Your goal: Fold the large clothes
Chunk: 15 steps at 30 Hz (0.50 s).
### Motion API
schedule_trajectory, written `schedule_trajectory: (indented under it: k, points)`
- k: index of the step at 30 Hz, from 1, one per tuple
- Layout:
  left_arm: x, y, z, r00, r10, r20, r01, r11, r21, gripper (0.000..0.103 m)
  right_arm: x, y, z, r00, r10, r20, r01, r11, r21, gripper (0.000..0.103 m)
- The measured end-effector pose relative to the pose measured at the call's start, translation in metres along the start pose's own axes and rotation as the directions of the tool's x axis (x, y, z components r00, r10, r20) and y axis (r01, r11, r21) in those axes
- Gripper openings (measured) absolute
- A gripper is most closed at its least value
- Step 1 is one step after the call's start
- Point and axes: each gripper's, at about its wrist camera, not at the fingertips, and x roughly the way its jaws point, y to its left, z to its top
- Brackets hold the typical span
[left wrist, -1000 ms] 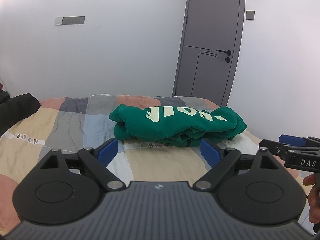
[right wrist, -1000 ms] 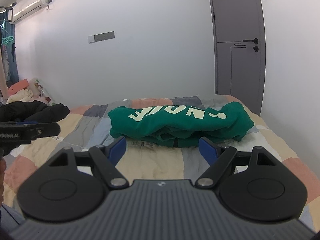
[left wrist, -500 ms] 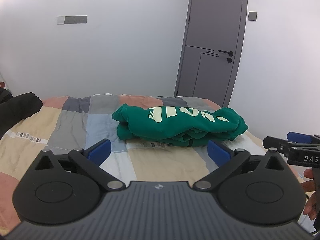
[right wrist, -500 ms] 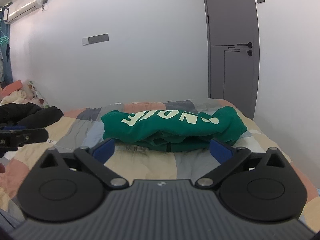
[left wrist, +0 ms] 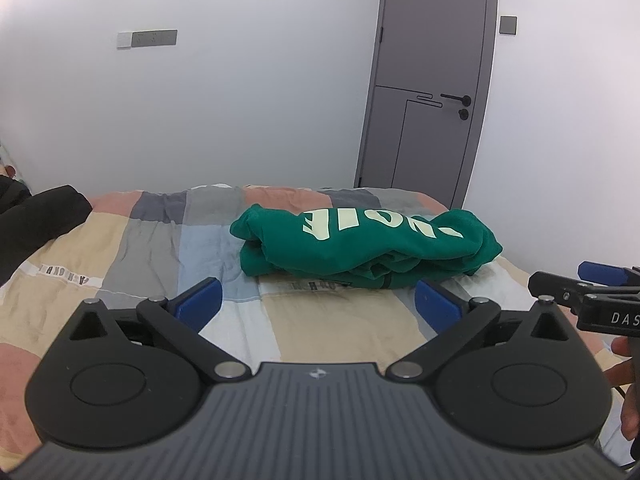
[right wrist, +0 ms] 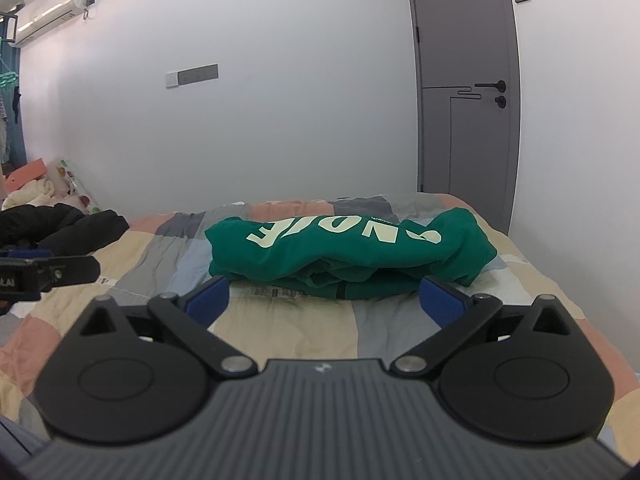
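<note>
Both grippers angled slightly down at the bed (left wrist: 344, 328): left gripper (left wrist: 318, 300) and right gripper (right wrist: 326, 298) spread wide, empty, short of folded green sweatshirt (left wrist: 360, 246).

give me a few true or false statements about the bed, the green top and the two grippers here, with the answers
1. The green top lies bunched on the patchwork bed cover. True.
2. The left gripper is clamped on the green top. False: its jaws stand wide open with nothing between them, short of the top.
3. The right gripper is open and empty. True.
4. The door behind the bed stands open. False: it is closed.
5. A dark garment lies at the left side of the bed. True.
6. The lettering on the green top is black. False: it is pale, almost white.
</note>
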Motion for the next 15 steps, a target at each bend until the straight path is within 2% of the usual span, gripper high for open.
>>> schedule_trajectory:
  k: [15]
  points:
    - [-0.0018,-0.0011,-0.0002,1.0,0.004,0.009,-0.004,1.0,0.003,0.103,-0.0027,0.003,-0.0036,1.0,-0.003,-0.009,0.003,1.0,0.006,0.103]
